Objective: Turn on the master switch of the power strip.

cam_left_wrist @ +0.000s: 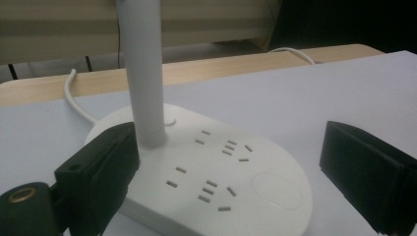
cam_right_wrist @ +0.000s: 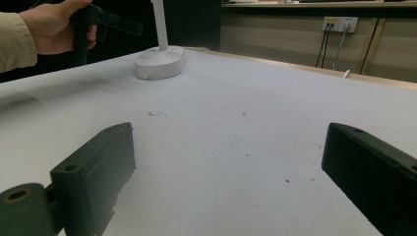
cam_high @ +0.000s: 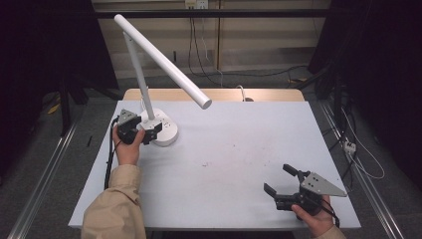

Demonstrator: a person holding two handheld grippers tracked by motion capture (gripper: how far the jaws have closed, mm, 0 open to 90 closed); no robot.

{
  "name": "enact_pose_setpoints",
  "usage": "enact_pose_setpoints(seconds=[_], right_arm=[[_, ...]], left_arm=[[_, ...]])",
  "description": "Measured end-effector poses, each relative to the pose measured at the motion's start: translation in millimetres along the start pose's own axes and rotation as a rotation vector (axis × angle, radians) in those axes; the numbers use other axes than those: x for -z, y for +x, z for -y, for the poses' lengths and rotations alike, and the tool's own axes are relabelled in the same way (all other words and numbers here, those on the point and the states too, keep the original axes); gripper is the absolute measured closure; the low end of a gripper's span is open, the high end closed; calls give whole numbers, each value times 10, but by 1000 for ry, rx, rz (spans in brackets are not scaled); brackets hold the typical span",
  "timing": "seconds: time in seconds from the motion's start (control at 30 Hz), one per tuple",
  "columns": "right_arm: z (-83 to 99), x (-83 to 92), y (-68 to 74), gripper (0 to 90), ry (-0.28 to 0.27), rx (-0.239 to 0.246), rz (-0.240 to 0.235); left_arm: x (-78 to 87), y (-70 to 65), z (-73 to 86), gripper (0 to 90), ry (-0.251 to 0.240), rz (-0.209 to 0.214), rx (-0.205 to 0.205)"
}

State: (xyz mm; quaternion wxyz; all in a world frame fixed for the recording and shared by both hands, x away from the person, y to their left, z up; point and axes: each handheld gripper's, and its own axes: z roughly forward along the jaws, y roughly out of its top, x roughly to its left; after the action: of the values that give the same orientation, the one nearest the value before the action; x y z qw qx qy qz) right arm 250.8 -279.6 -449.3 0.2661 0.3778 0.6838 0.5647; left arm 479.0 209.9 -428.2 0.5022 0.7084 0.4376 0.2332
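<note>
**A:** Where does the work stand?

**B:** At the approach. The left gripper sits at the lamp base, jaws released and spread wide. In the left gripper view the base lies between them: one jaw is just beside the foot of the white post, the other stands apart off the base's far edge. Nothing is grasped.

**A:** And the other hand?

**B:** The right gripper rests low over the counter, jaws parted, with only bare surface between them. The lamp stands well ahead of those jaws, off to their left in the right gripper view.

**A:** The next move?

**B:** My judgement: either closing the left jaws on the post or base, or pressing the oval touch pad that lies near the front of the base, between the jaws. Either calls for a small, careful advance so the base does not slide.

**A:** Any writing?

**B:** None legible. The base carries socket slots only; no brand or label can be read.
</note>
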Motion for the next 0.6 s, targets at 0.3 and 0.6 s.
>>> enact_pose_setpoints(seconds=[0.3,0.6], right_arm=[[-3,-2,-2,55,0,-2,0],[-4,-9,0,55,-1,1,-1]], left_arm=[[-34,25,-50,67,12,-18,-8],[-50,68,-34,355,13,-30,11]])
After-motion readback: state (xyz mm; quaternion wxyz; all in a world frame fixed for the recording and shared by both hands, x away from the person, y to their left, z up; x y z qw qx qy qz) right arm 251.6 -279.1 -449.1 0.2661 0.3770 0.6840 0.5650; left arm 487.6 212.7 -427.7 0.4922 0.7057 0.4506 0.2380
